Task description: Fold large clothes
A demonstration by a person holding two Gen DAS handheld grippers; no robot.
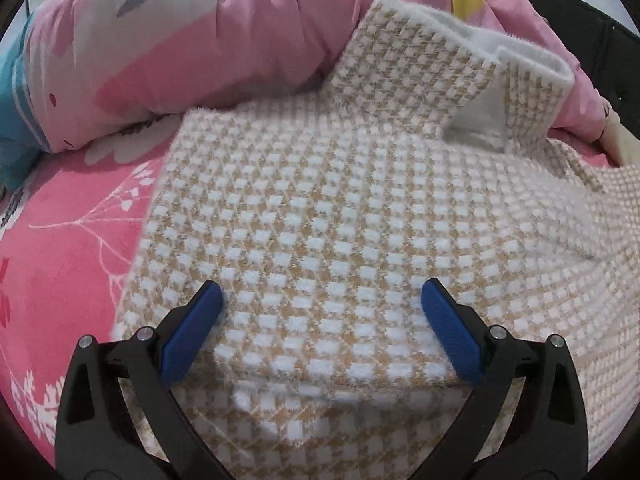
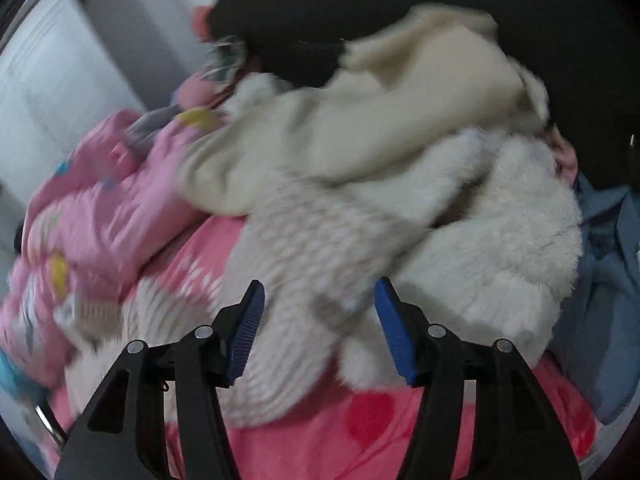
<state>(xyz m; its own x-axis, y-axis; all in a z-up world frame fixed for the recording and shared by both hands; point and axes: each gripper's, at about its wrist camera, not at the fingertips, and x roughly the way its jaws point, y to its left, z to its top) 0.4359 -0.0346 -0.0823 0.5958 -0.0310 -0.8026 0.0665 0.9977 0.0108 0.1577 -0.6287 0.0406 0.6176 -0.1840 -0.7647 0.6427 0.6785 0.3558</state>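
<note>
Beige-and-white checked garment [image 1: 320, 216] lies partly folded on the pink bedsheet [image 1: 68, 248]; left gripper [image 1: 320, 320] wide apart, empty; right gripper [image 2: 318, 328] half-spread, holding nothing; unfolded pile [image 2: 460, 200] waits far right.

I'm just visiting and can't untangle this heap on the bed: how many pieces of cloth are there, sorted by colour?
Tan-and-white checked: 1, the garment
Cream: 1, smooth garment
White: 1, fluffy garment
Pink: 2, quilt and bed sheet
Blue: 1, cloth
Total: 6, as far as the blurred right view shows.
</note>
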